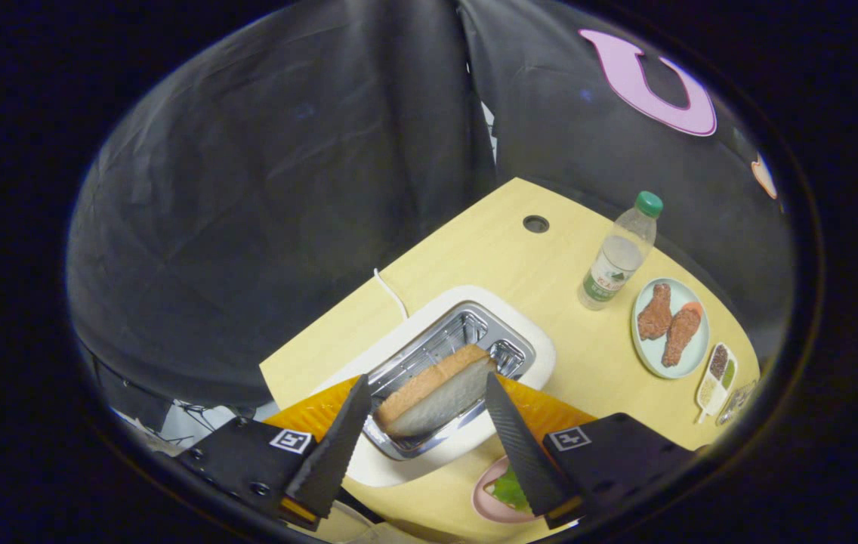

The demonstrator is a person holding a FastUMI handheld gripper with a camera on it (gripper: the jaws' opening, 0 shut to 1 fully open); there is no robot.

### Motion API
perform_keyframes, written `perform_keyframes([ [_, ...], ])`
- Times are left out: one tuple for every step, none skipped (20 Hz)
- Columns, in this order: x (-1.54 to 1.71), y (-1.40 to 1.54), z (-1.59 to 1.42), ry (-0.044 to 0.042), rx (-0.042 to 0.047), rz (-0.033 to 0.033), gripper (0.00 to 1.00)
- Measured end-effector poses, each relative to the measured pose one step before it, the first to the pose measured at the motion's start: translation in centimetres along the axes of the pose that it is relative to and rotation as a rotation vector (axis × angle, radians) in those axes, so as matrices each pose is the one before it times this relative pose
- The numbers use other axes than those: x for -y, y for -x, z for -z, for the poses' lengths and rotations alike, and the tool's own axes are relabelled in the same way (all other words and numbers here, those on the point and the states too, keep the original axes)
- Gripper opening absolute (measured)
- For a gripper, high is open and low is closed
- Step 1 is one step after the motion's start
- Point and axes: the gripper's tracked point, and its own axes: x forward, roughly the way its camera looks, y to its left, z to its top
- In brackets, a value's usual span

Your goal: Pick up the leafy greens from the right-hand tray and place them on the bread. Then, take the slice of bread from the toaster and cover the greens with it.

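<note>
The hand-held gripper (427, 400) hangs above the white, rounded toaster (535, 344) with its two fingers spread apart, pressing on nothing. Just ahead of the fingers and between them, the brown-crusted slice of bread (436, 393) stands on edge in the toaster's shiny metal slot (467, 332). Its long axis runs slantwise from near the left finger away toward the right one, and its pale, porous face is turned toward the right finger. The fingers sit either side of the slice but apart from it, so the coming move seems to turn on lowering them and closing across its thin dimension, face to face.

Below the right finger, on the pale wooden desk (504, 249), a pink round plate (486, 502) carries the crinkled green leafy greens (508, 491), so the greens appear already placed; whether bread lies under them cannot be told.

Beyond and to the right stand a clear plastic bottle with a green cap (620, 253), a pale blue plate (689, 355) holding two brown fried-looking pieces, and a small white divided dish of seasonings (717, 374). A thin white cord (391, 291) trails from the toaster's far side.

The bread looks soft and crushable; a light grip seems wise.
</note>
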Motion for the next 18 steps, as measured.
perform_keyframes([
  [0.049, -0.235, 0.328, 0.00866, -0.01235, 0.0118, 0.97],
  [-0.053, -0.194, 0.192, 0.01019, -0.01143, 0.0112, 0.97],
  [-0.177, -0.102, 0.171, 0.00718, -0.00454, 0.00102, 0.97],
  [-0.261, -0.048, 0.15, 0.00132, -0.00242, -0.00464, 0.91],
  [-0.137, -0.207, 0.21, -0.0032, -0.00534, -0.00552, 0.85],
  [0.028, 0.033, 0.166, -0.00537, -0.00587, -0.00344, 0.8],
  [0.032, 0.253, 0.177, -0.00034, -0.00529, 0.00199, 0.74],
  [0.114, 0.218, 0.123, 0.00232, -0.00424, -0.0007, 0.68],
  [-0.245, 0.133, 0.147, 0.00225, 0.00052, -0.00161, 0.62],
  [0.165, 0.113, 0.02, 0.00652, 0.00234, 0.00287, 0.56],
  [0.125, 0.15, 0.159, 0.00167, 0.00441, 0.00187, 0.5],
  [0.215, 0.151, 0.15, 0.00103, 0.00336, 0.00135, 0.44],
  [-0.154, 0.228, 0.142, -0.00624, 0.00293, -0.00574, 0.39],
  [-0.18, 0.235, 0.011, -0.00843, 0.00811, -0.00897, 0.33],
  [-0.039, 0.393, -0.236, -0.01192, 0.0155, -0.00809, 0.27],
  [0.012, -0.191, -0.334, -0.0397, 0.02252, -0.0089, 0.2],
  [0.259, 0.77, 0.086, -0.01985, 0.00262, -0.00766, 0.13],
  [0.263, 0.408, -0.396, -0.0157, 0.01367, -0.00739, 0.07],
])
